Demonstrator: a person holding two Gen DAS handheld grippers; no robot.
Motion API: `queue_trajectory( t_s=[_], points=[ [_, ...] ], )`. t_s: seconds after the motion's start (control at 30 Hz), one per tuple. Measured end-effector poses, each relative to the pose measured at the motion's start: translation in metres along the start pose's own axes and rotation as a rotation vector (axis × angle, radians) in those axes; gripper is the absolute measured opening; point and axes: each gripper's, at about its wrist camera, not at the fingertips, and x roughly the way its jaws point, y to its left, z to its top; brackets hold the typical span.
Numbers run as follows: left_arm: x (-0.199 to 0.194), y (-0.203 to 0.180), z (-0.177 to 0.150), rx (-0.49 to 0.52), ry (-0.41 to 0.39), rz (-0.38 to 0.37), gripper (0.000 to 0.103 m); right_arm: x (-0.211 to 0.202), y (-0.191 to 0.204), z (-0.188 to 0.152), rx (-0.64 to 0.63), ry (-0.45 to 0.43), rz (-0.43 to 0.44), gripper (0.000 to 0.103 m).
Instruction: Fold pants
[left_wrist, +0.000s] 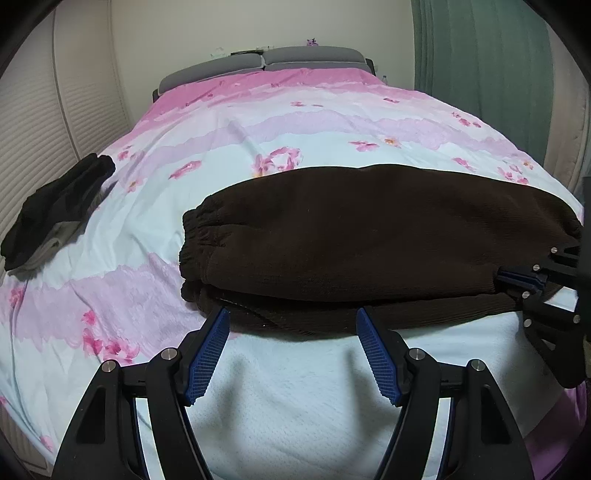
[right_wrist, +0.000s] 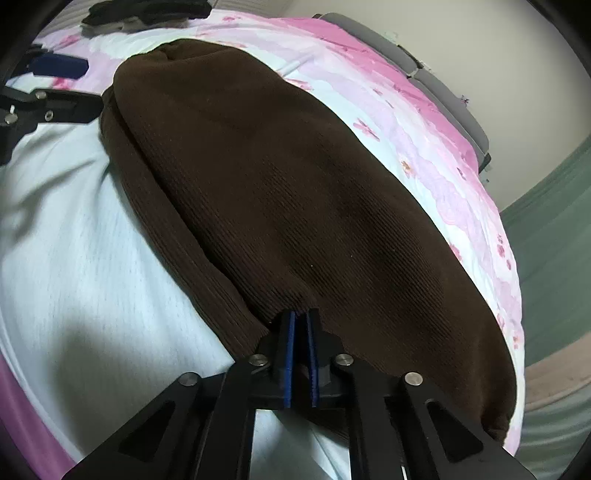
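Note:
Dark brown corduroy pants (left_wrist: 369, 236) lie folded in layers on the bed, elastic waistband at the left. They fill the right wrist view (right_wrist: 295, 192). My left gripper (left_wrist: 291, 317) is open and empty, its blue pads just before the pants' near edge. My right gripper (right_wrist: 301, 317) is shut on the pants' near folded edge; it also shows in the left wrist view (left_wrist: 517, 280) at the pants' right end. The left gripper shows in the right wrist view (right_wrist: 62, 85) at the far left, beside the pants.
The bed (left_wrist: 258, 125) has a pink and white floral cover. A pile of black and grey clothes (left_wrist: 55, 218) lies at its left side. Grey headboard cushions (left_wrist: 295, 59) are at the back. A green curtain (left_wrist: 480, 55) hangs at the right.

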Motion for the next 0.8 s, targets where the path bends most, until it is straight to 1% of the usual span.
queue_trajectory(
  t_s=[0.17,0.3,0.33,0.43,0.47,0.5,0.53,0.57,0.6,0.63,0.67,0.7,0.73,0.77,0.8],
  points=[
    [-0.002,0.002,-0.001,-0.007,0.002,-0.001,0.071,-0.015,-0.004,-0.006,0.055,-0.061,0.009,0.003],
    [-0.007,0.006,-0.001,-0.013,-0.004,0.004,0.071,-0.035,0.002,-0.013,0.062,-0.101,0.019,0.002],
    [-0.009,0.007,-0.002,-0.016,-0.003,0.003,0.071,-0.042,0.002,-0.015,0.065,-0.113,0.024,0.001],
    [-0.010,0.010,-0.003,-0.017,-0.003,0.007,0.071,-0.057,0.006,-0.020,0.062,-0.132,0.050,0.001],
    [-0.011,0.010,-0.003,-0.015,-0.002,0.009,0.071,-0.060,0.008,-0.022,0.053,-0.134,0.046,0.001],
    [-0.011,0.010,-0.003,-0.014,-0.001,0.011,0.071,-0.061,0.010,-0.024,0.047,-0.137,0.037,0.001],
    [-0.011,0.010,-0.003,-0.013,-0.001,0.012,0.071,-0.061,0.012,-0.025,0.033,-0.148,0.010,0.001],
    [-0.011,0.009,-0.003,-0.012,-0.001,0.013,0.071,-0.061,0.013,-0.025,0.016,-0.154,-0.019,0.001],
    [-0.011,0.009,-0.003,-0.010,-0.002,0.014,0.071,-0.063,0.021,-0.026,-0.020,-0.156,-0.069,0.001],
    [-0.012,0.009,-0.002,-0.008,-0.004,0.015,0.071,-0.062,0.024,-0.024,-0.045,-0.159,-0.099,0.003],
    [-0.013,0.009,-0.002,-0.006,-0.007,0.017,0.071,-0.059,0.027,-0.021,-0.074,-0.162,-0.128,0.014],
    [-0.013,0.009,-0.002,-0.006,-0.008,0.019,0.071,-0.057,0.028,-0.018,-0.090,-0.165,-0.138,0.024],
    [-0.013,0.010,-0.002,-0.006,-0.009,0.021,0.071,-0.055,0.029,-0.016,-0.102,-0.171,-0.151,0.042],
    [-0.013,0.011,-0.002,-0.007,-0.009,0.022,0.071,-0.054,0.031,-0.014,-0.118,-0.183,-0.166,0.048],
    [-0.012,0.012,-0.002,-0.008,-0.008,0.023,0.071,-0.052,0.029,-0.009,-0.134,-0.186,-0.173,0.048]
  ],
)
